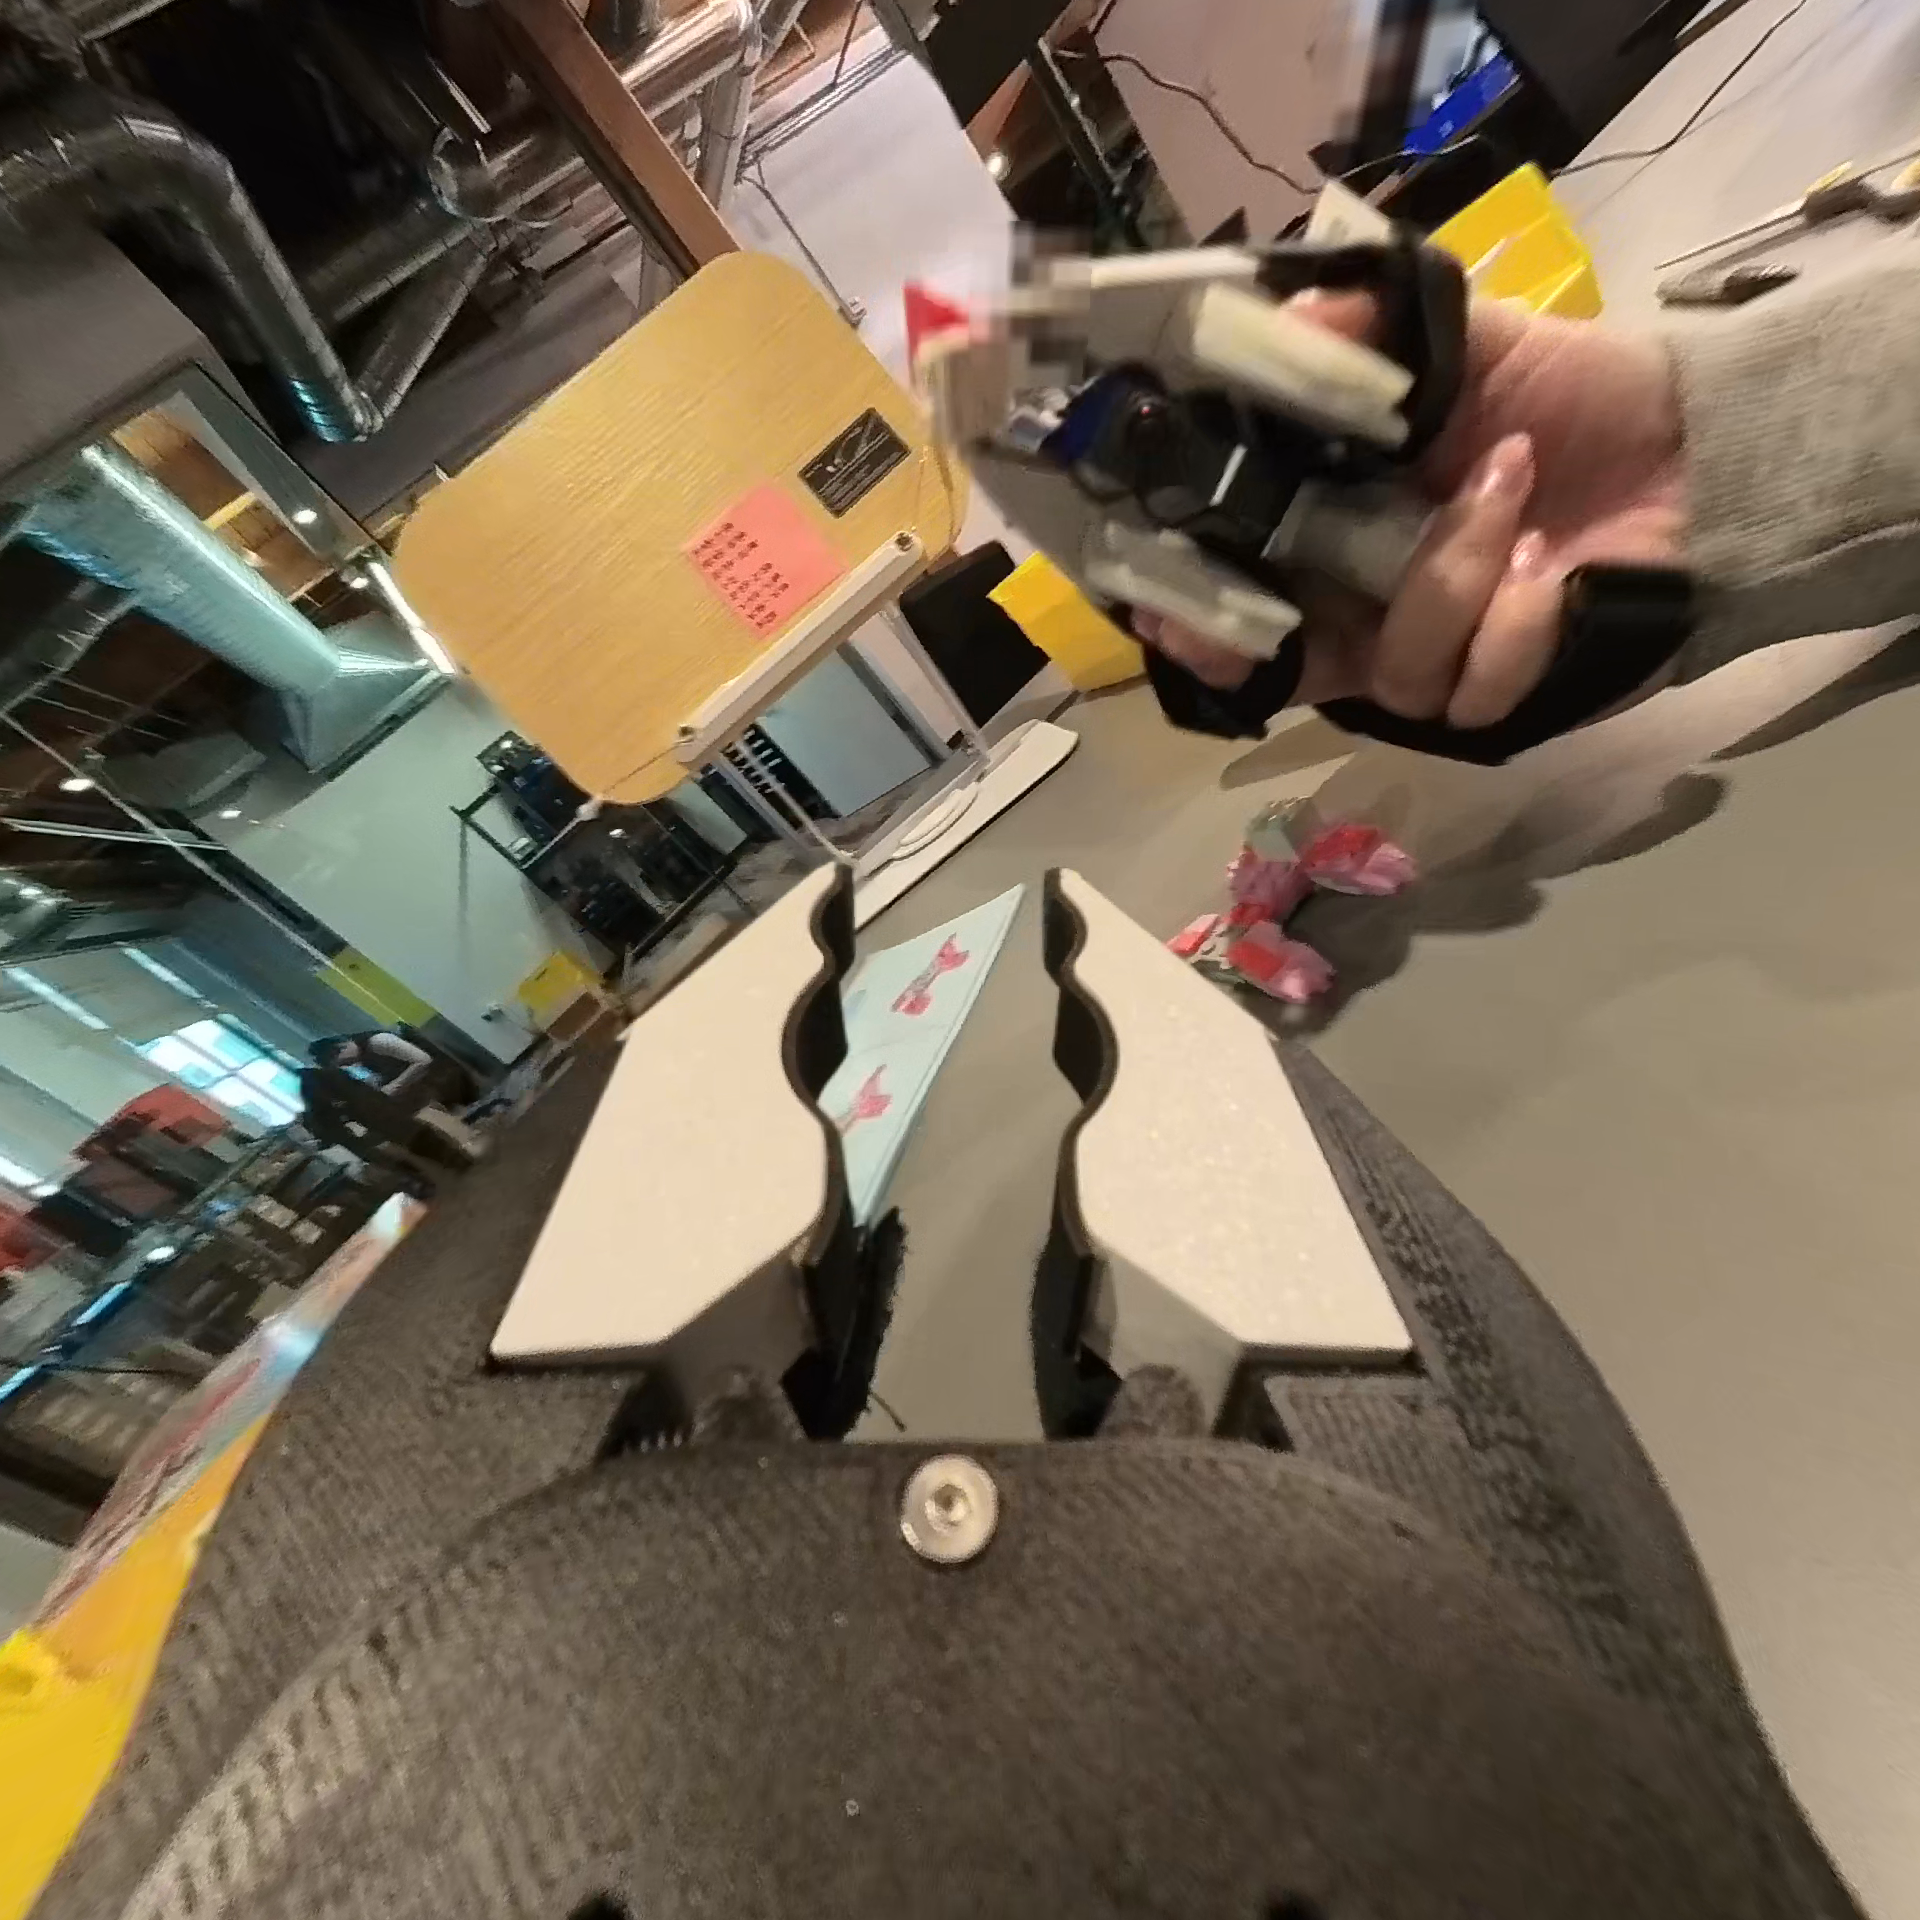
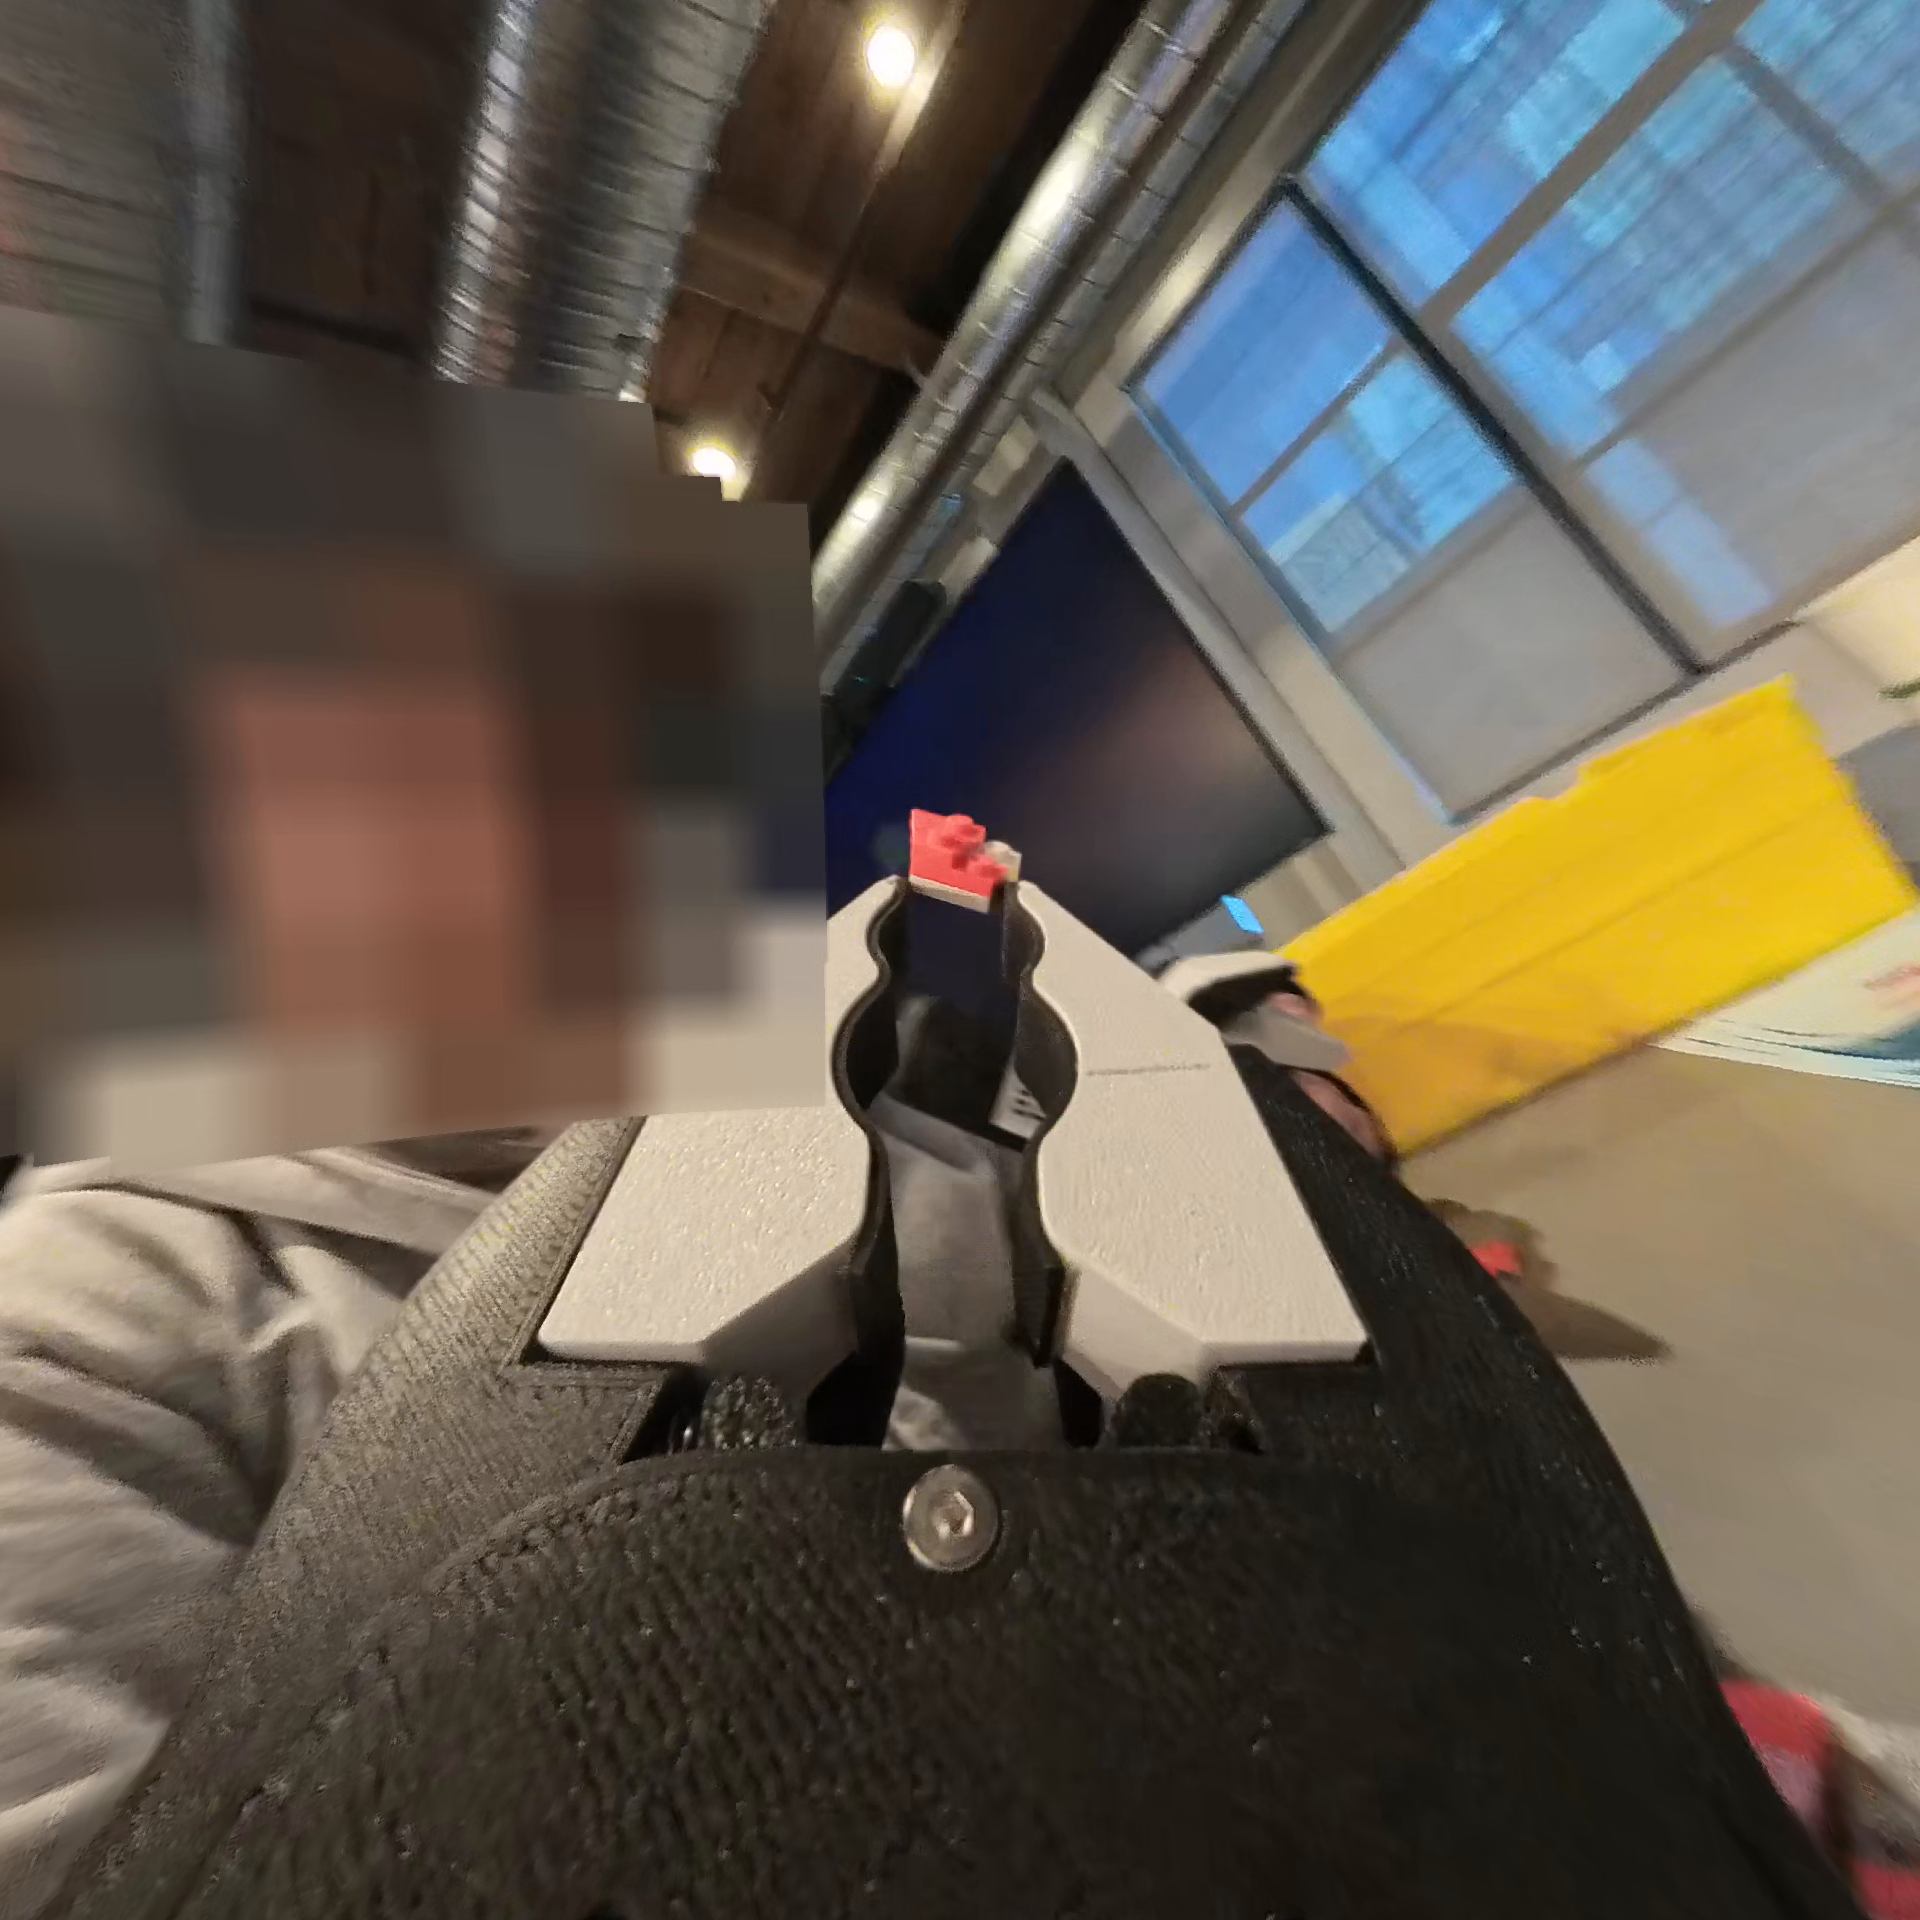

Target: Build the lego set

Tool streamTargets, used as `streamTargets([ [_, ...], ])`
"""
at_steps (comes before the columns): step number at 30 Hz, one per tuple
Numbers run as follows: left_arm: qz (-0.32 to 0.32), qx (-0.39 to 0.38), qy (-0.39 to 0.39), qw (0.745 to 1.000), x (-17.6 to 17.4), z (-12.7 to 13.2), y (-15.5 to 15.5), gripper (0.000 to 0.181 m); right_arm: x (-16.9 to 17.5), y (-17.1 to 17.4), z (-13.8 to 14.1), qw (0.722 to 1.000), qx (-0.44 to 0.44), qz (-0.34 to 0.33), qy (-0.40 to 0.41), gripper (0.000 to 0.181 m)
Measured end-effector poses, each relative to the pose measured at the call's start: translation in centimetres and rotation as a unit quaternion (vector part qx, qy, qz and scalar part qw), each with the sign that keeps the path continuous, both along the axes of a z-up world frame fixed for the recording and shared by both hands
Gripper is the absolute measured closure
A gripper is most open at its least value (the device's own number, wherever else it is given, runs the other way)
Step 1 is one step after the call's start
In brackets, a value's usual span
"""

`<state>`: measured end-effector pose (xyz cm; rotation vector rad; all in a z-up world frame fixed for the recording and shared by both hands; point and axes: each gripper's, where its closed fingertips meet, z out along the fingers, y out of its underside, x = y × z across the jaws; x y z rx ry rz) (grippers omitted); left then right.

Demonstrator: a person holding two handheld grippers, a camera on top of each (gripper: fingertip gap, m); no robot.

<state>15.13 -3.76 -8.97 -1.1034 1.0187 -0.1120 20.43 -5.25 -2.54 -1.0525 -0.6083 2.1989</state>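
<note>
My right gripper (image 2: pixel 954 883) is shut on a small red and white lego piece (image 2: pixel 958 852) and holds it up in the air, tilted toward the ceiling. In the left wrist view the same gripper (image 1: pixel 940 343) shows at the upper right, held by a hand, with the red piece (image 1: pixel 930 310) at its tips. My left gripper (image 1: pixel 948 883) is open and empty, low over the grey table (image 1: pixel 1558 1143). A heap of pink and red lego pieces (image 1: pixel 1288 904) lies on the table to its right. A pale blue instruction sheet (image 1: pixel 925 1029) with pink pictures lies beyond its fingers.
A wooden board on a white stand (image 1: pixel 675 530) stands ahead of the left gripper. Yellow bins (image 1: pixel 1517 244) sit at the back of the table, one large in the right wrist view (image 2: pixel 1600 925). A yellow box edge (image 1: pixel 94 1662) is at the near left. Spacing between my two grippers at the tips: around 9 cm.
</note>
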Motion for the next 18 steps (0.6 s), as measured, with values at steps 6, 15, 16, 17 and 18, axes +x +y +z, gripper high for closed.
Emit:
streamTargets([
  [6,-0.124,-0.119,-0.088,0.981,0.9,0.6,-2.0,0.122,-3.4,2.1,-5.0,0.907,0.233,-0.244,-0.253,0.166],
  [15,-0.184,-0.334,-0.2,0.903,0.0,0.0,-0.4,0.137,-4.3,3.0,-7.8,0.574,0.59,-0.411,-0.391,0.166],
  [16,-0.186,-0.348,-0.206,0.895,-0.1,-0.2,-0.2,0.139,-4.5,3.1,-8.3,0.539,0.616,-0.411,-0.4,0.166],
  [17,-0.185,-0.359,-0.209,0.891,-0.2,-0.3,0.0,0.14,-4.7,3.0,-8.5,0.514,0.635,-0.413,-0.403,0.166],
  [18,-0.183,-0.367,-0.211,0.887,-0.2,-0.4,0.2,0.14,-4.9,2.9,-8.5,0.498,0.647,-0.418,-0.399,0.166],
])
